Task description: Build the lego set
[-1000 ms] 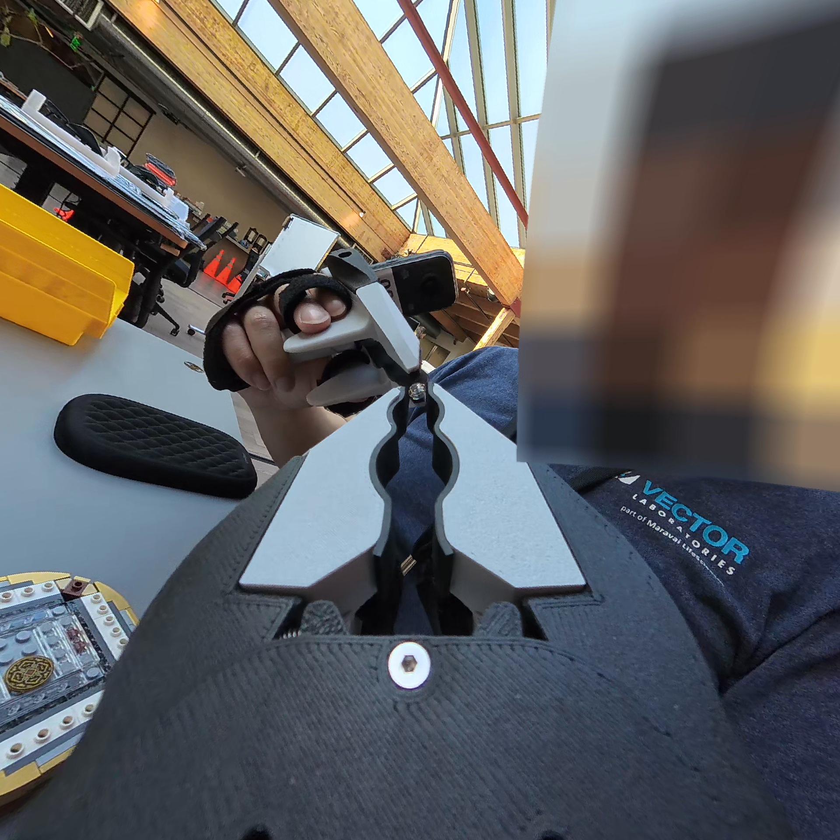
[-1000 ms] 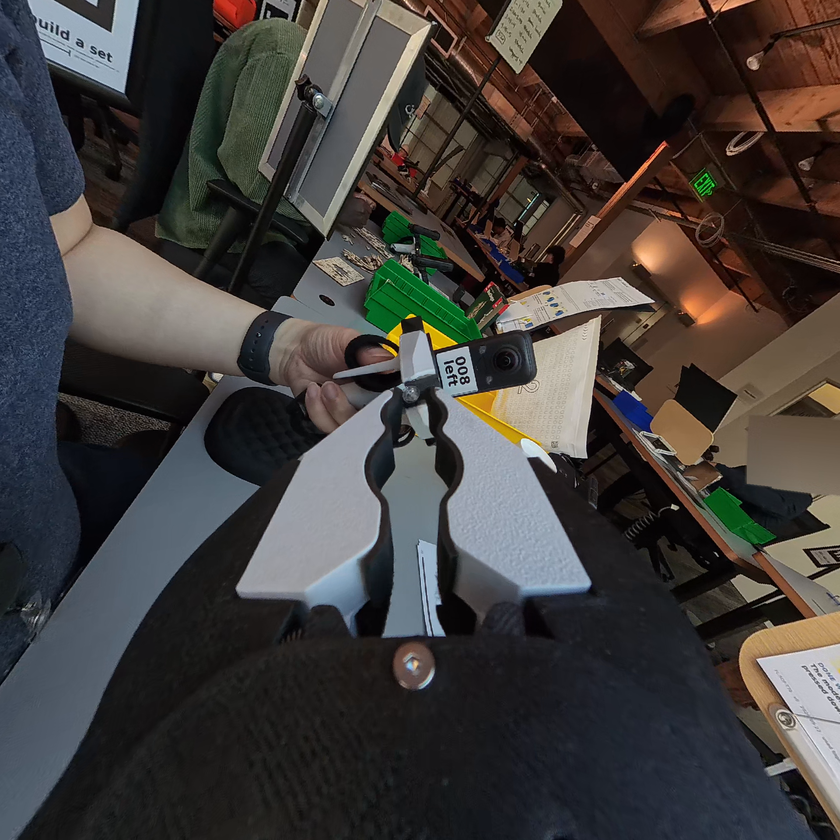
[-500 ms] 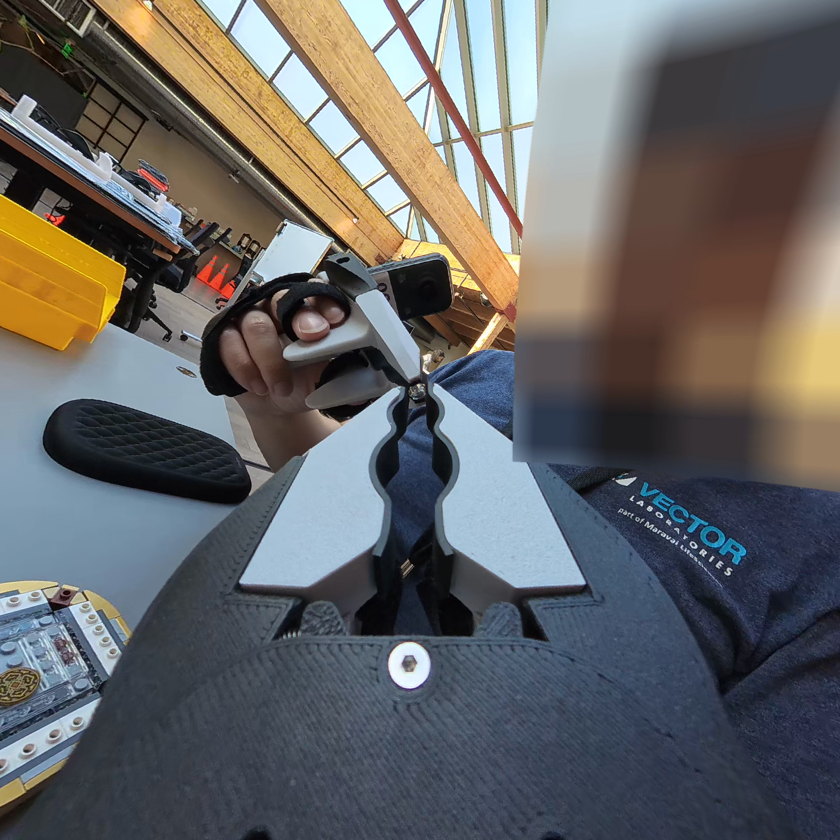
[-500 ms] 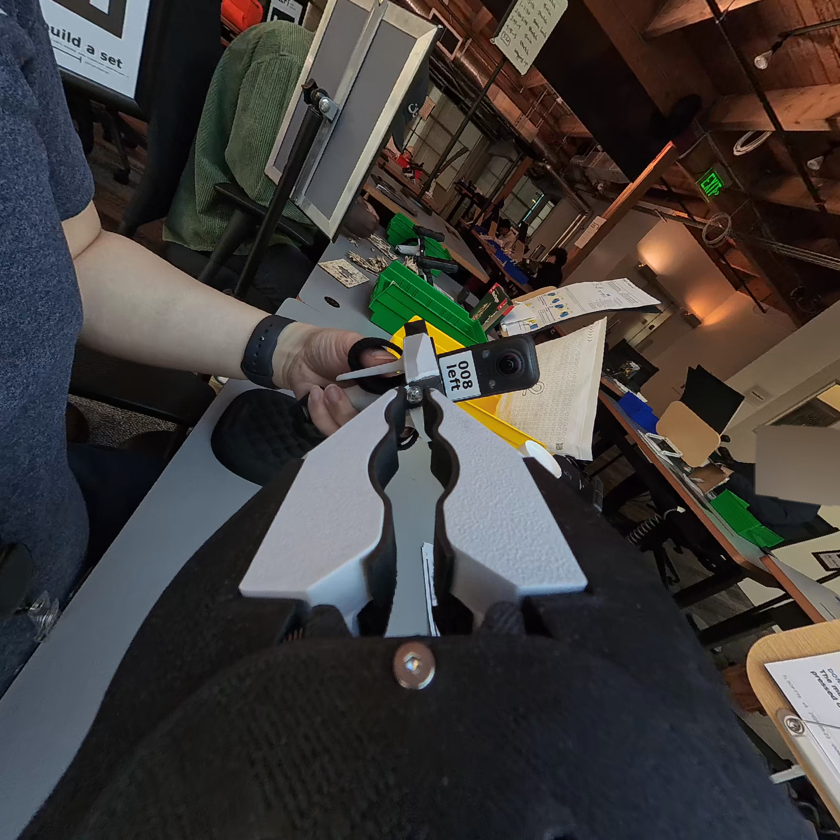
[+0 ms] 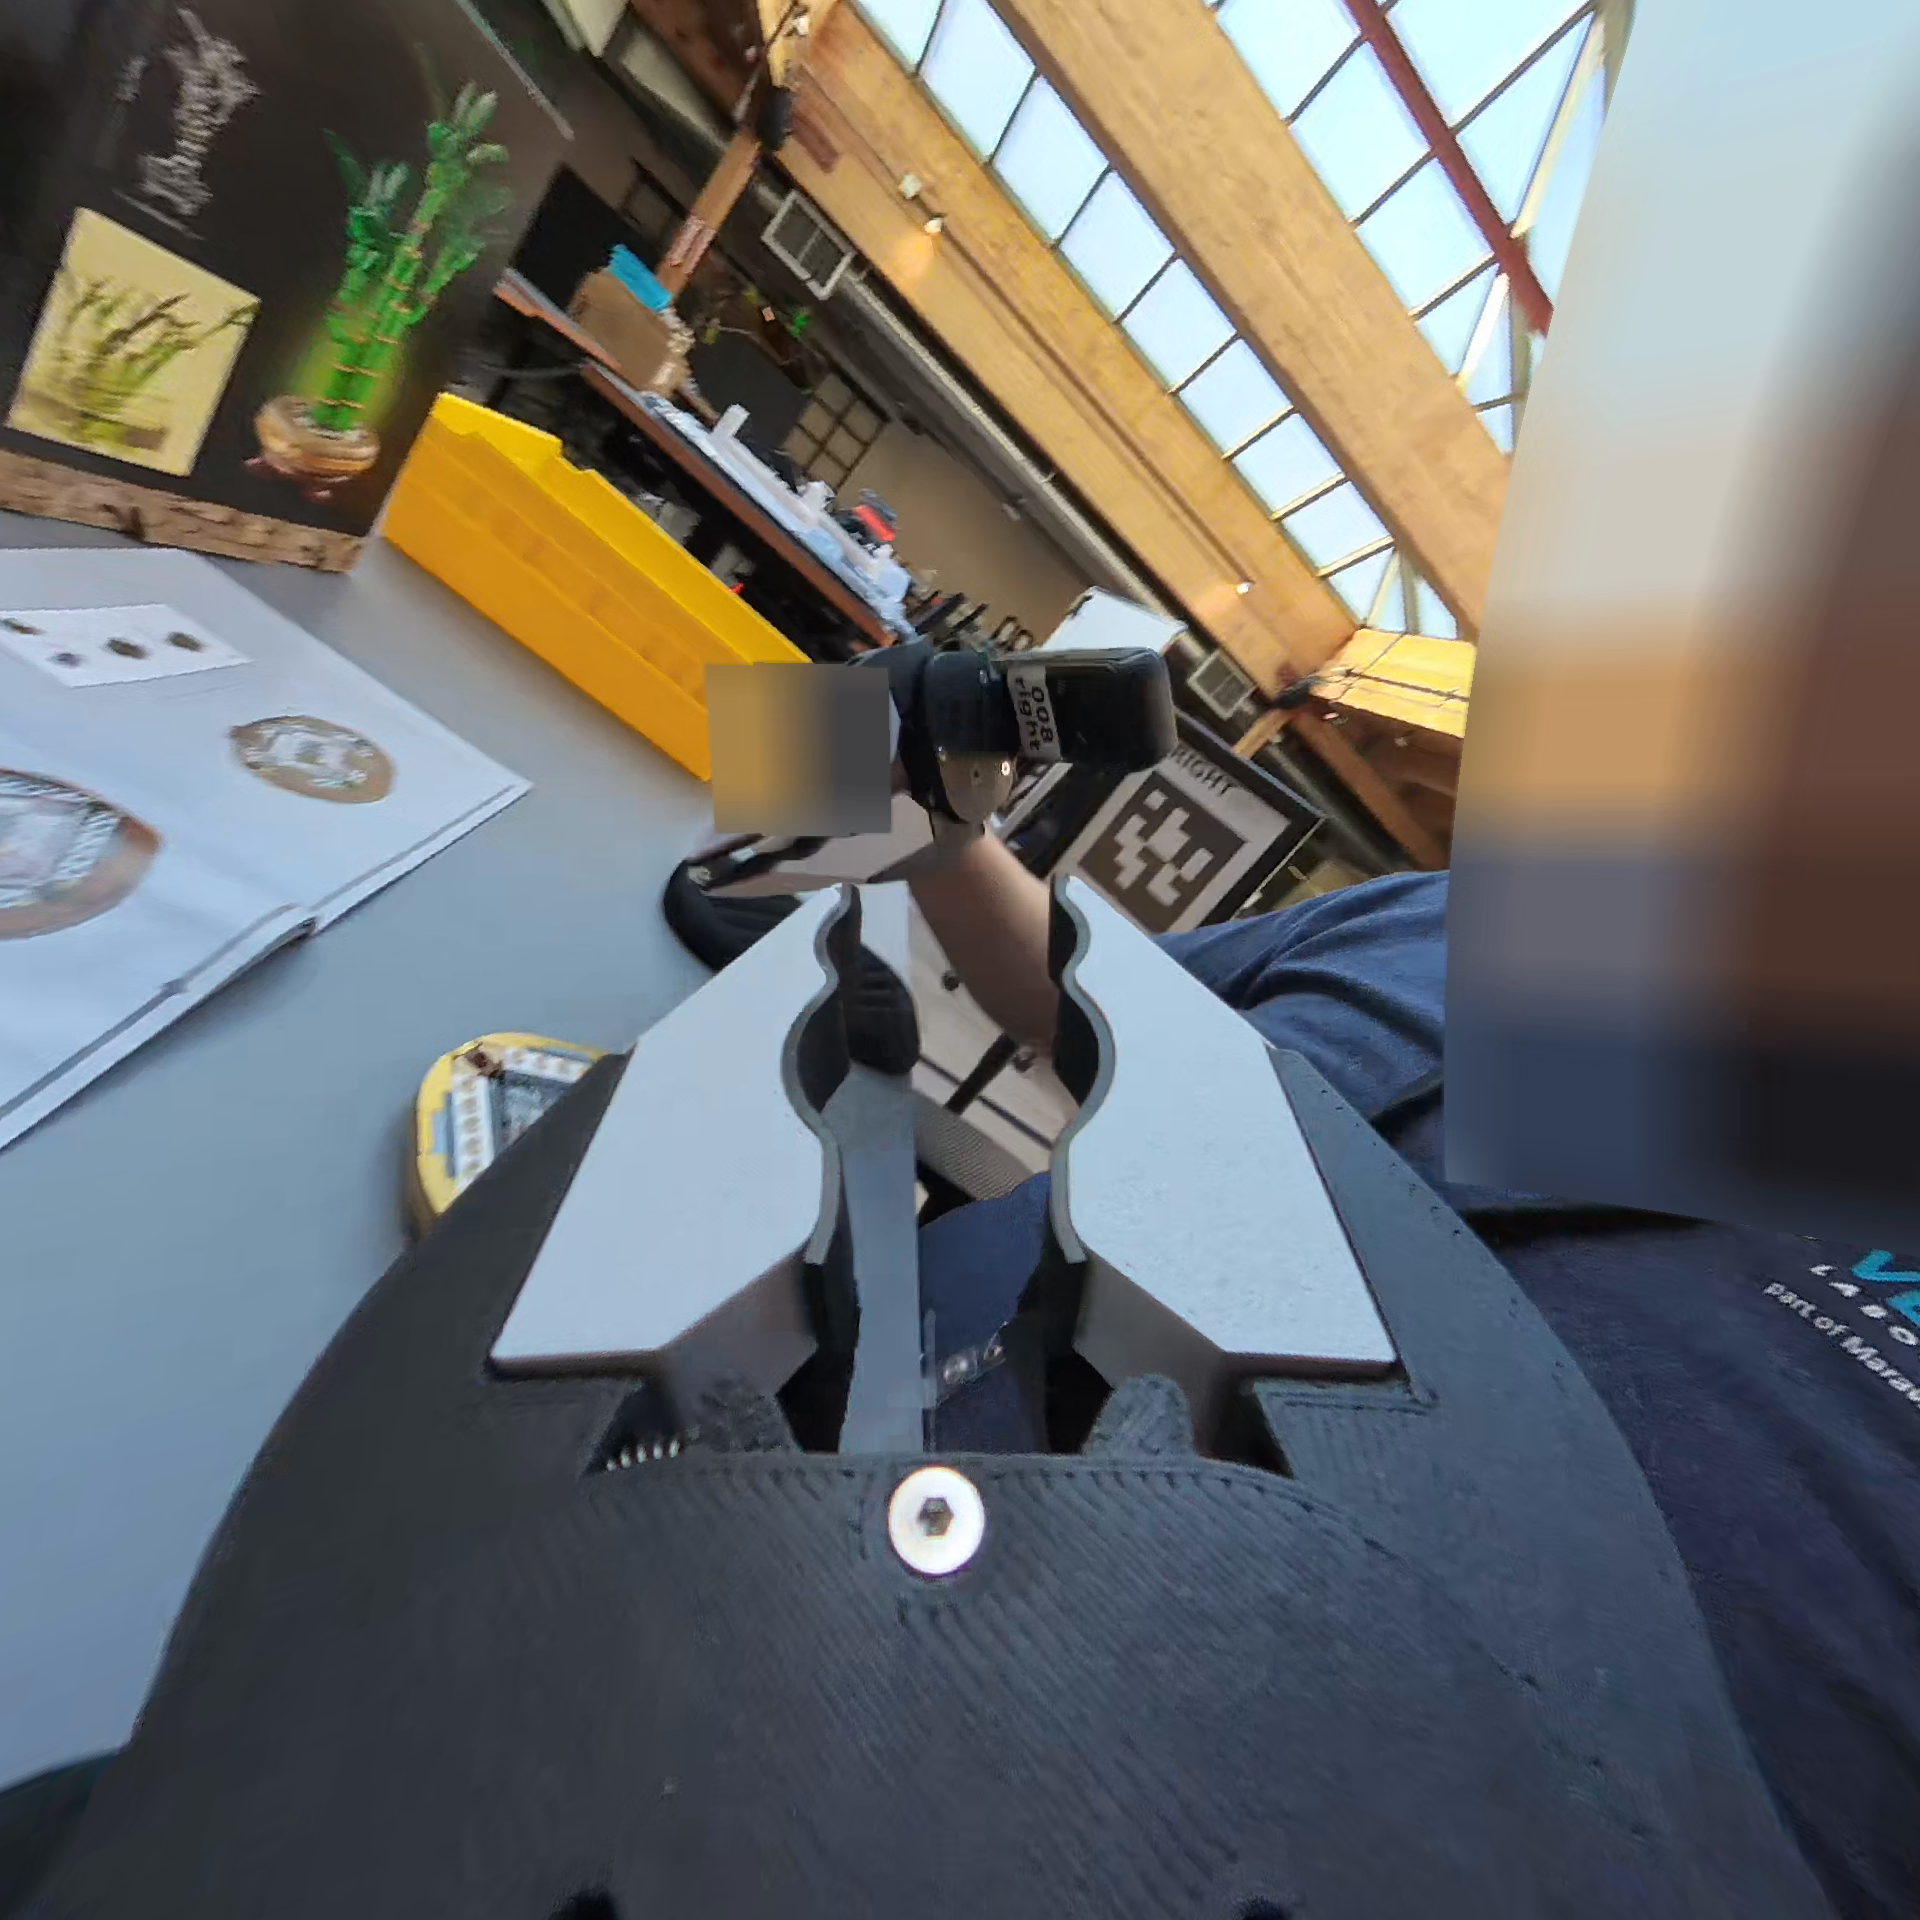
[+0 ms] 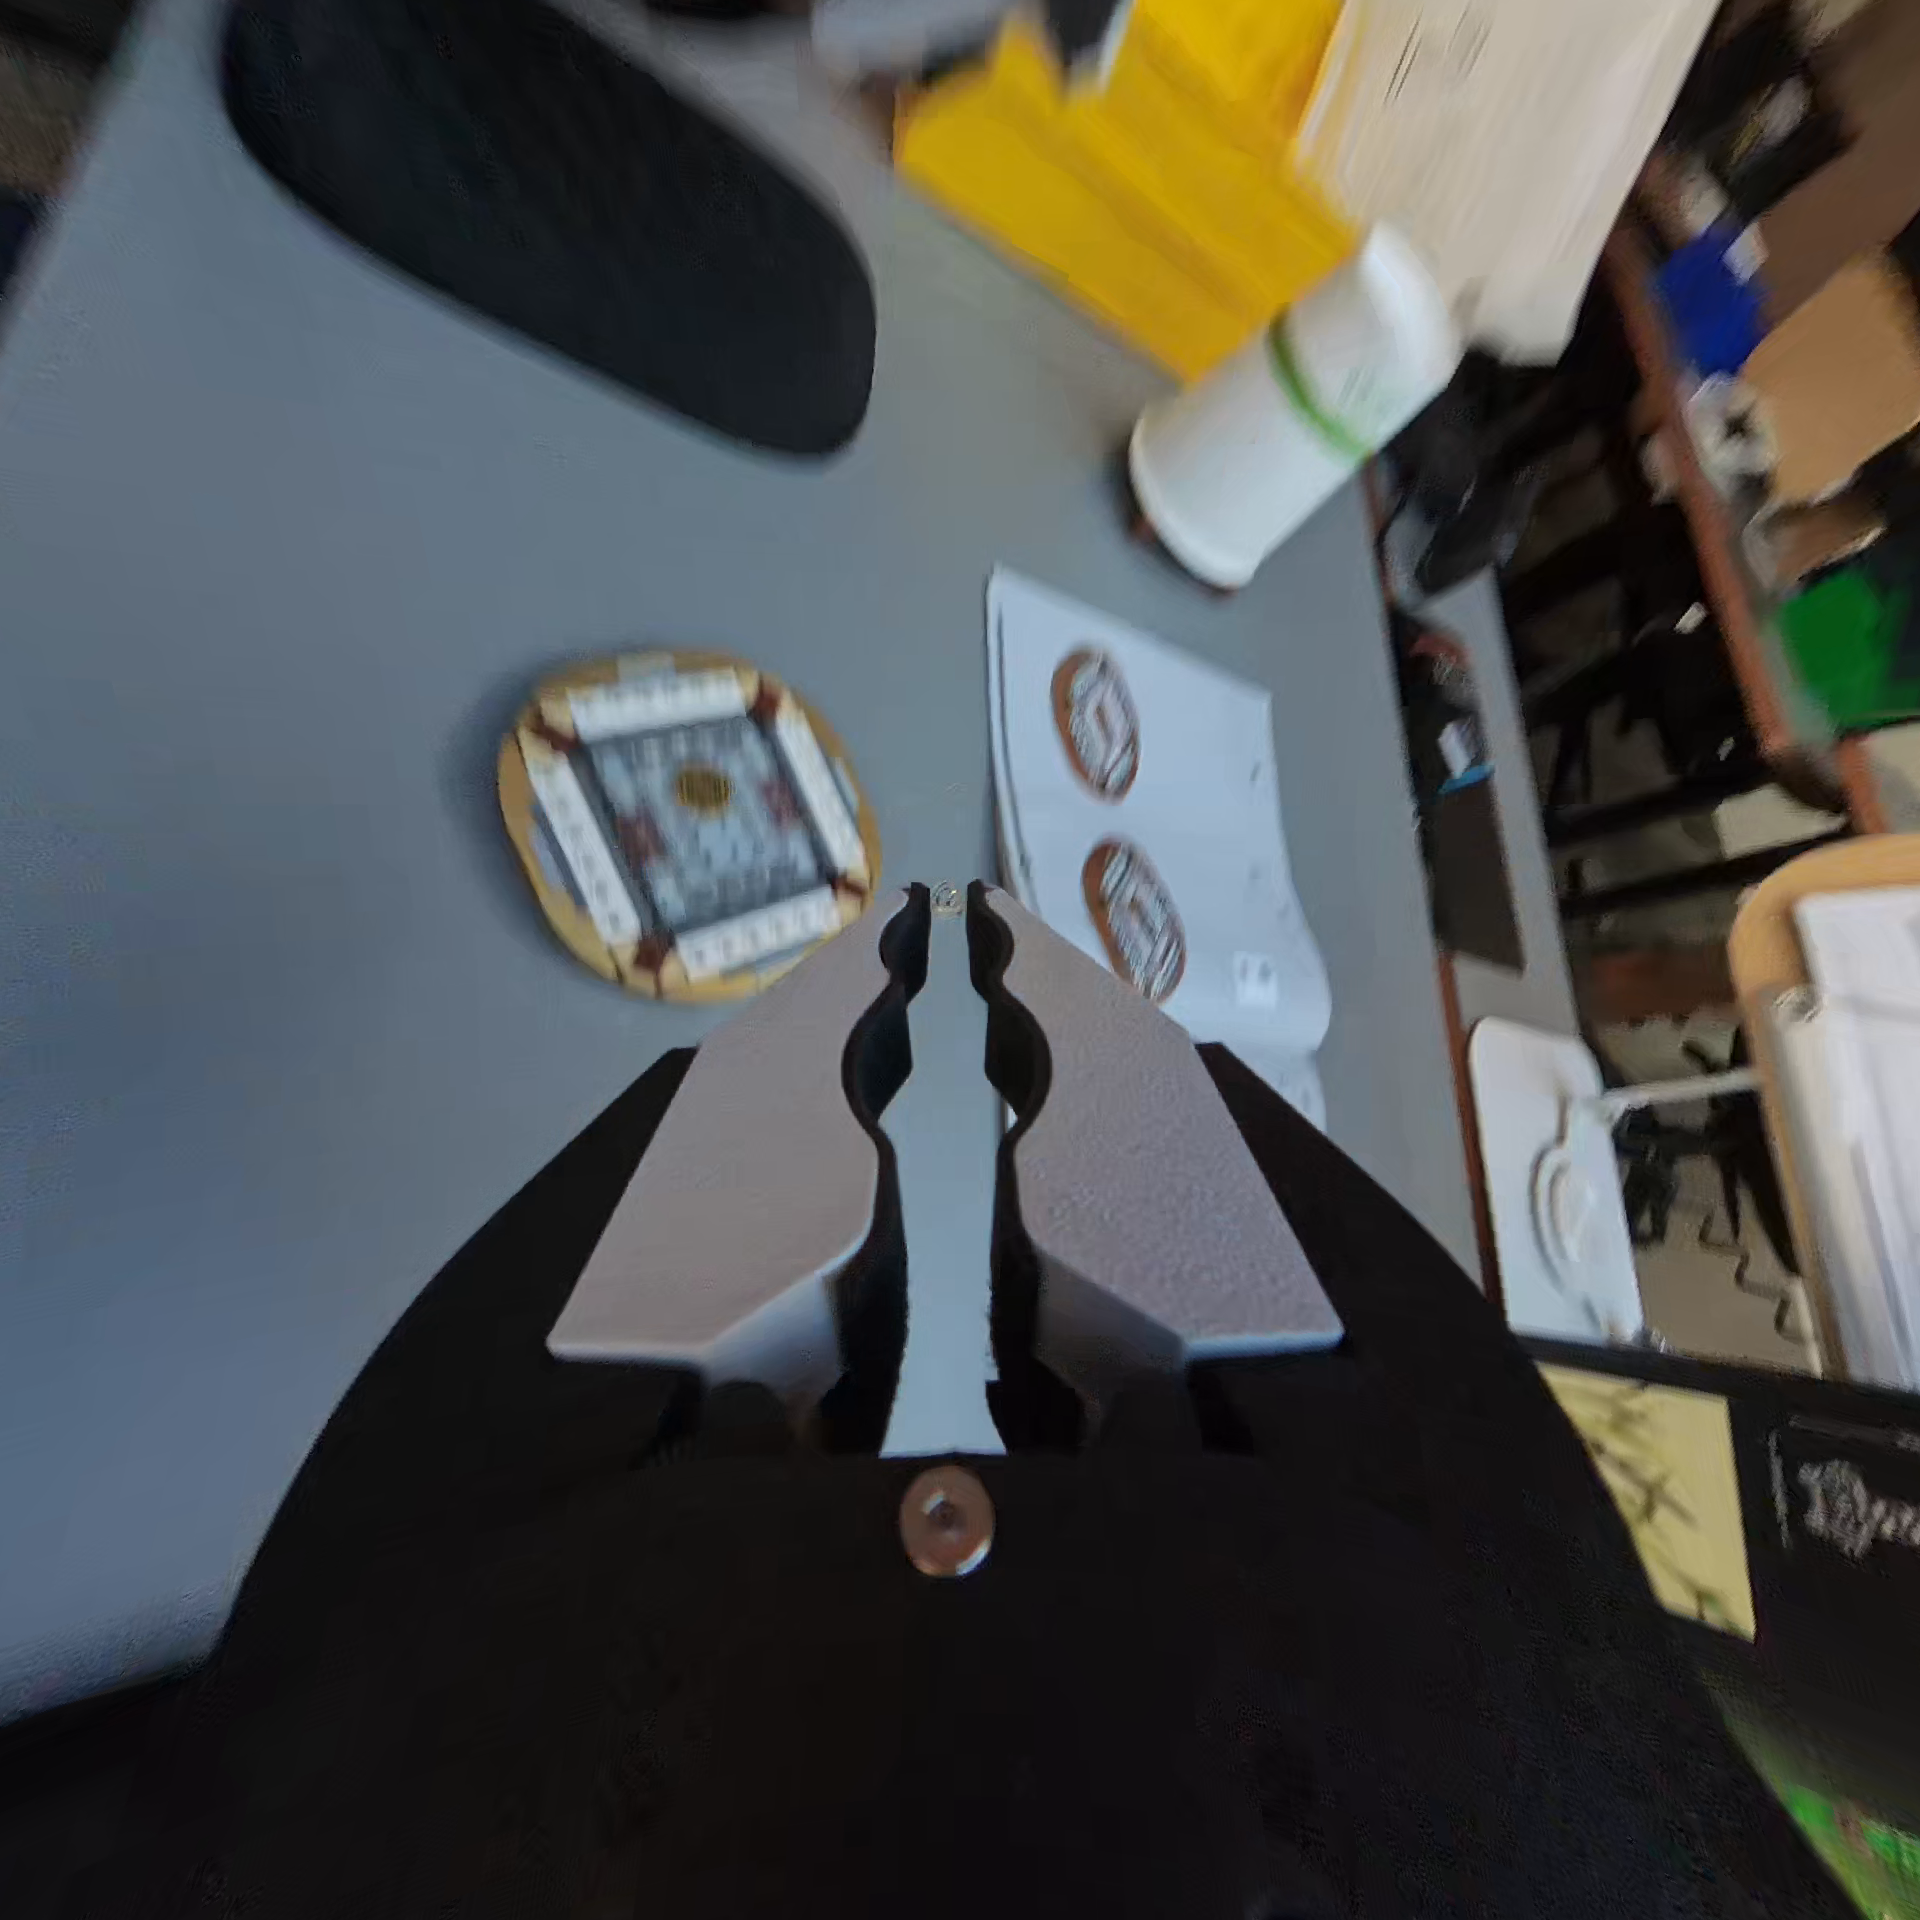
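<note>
In the right wrist view, my right gripper (image 6: 943,896) is shut on a tiny clear round Lego piece (image 6: 943,900), held above the grey table just right of the round Lego build (image 6: 686,821), a tan-rimmed disc with white and grey bricks and a gold centre. In the left wrist view, my left gripper (image 5: 954,902) is open and empty, raised above the table's near edge. The build's edge (image 5: 488,1101) shows to the left of its fingers. The right gripper (image 5: 732,878) shows farther off, pointing down to the left.
An open instruction booklet (image 6: 1153,831) lies right of the build. A black wrist pad (image 6: 551,208), a yellow bin (image 6: 1091,208) and a white cup (image 6: 1288,405) sit beyond. The Lego box (image 5: 208,260) stands behind the booklet. The person's torso is close behind the left gripper. Across from one pair of fingers to the other is roughly 15 cm. The white cup (image 6: 1288,405) is closer to my left gripper, around 25 cm from its tips; the right tips are 30 cm off.
The two gripper tips were together on the tiny piece. The left gripper has opened and let go; the right gripper has swung down over the table with the piece.
</note>
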A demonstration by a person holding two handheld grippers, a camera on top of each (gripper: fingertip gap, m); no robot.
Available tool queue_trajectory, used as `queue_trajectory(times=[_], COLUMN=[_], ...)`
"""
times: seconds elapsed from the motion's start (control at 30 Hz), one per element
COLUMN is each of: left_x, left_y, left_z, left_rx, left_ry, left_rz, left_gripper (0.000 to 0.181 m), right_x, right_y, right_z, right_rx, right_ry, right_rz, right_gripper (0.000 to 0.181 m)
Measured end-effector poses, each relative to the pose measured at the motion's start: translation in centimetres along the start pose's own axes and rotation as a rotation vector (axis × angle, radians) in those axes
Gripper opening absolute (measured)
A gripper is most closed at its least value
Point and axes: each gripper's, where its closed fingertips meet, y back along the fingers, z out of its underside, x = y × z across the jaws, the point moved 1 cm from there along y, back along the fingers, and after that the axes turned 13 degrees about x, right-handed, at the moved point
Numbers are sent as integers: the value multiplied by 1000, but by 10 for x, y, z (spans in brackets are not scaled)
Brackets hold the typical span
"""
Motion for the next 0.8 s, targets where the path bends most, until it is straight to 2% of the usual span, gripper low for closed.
queue_trajectory(times=[0.07, 0.23, 0.4, 0.53, 0.8], left_x=[-6, 1, 5, 4, 2], left_y=[10, 20, 25, 28, 35], left_z=[2, -5, -4, -4, 2], left_rx=[-23, 19, -3, -2, -14], left_ry=[-26, -22, -44, -50, -63], left_rz=[-67, -76, -101, -124, -166], left_gripper=[35, 35, 35, 35, 35], right_x=[-2, -16, -22, -25, -23], right_y=[9, 19, 19, 15, 9], right_z=[53, 98, 112, 117, 127], right_rx=[-201, -395, -452, -447, -429], right_ry=[16, 116, 147, 62, -22], right_rz=[-44, -215, -320, -374, -370], right_gripper=[6, 7, 7, 7, 7])
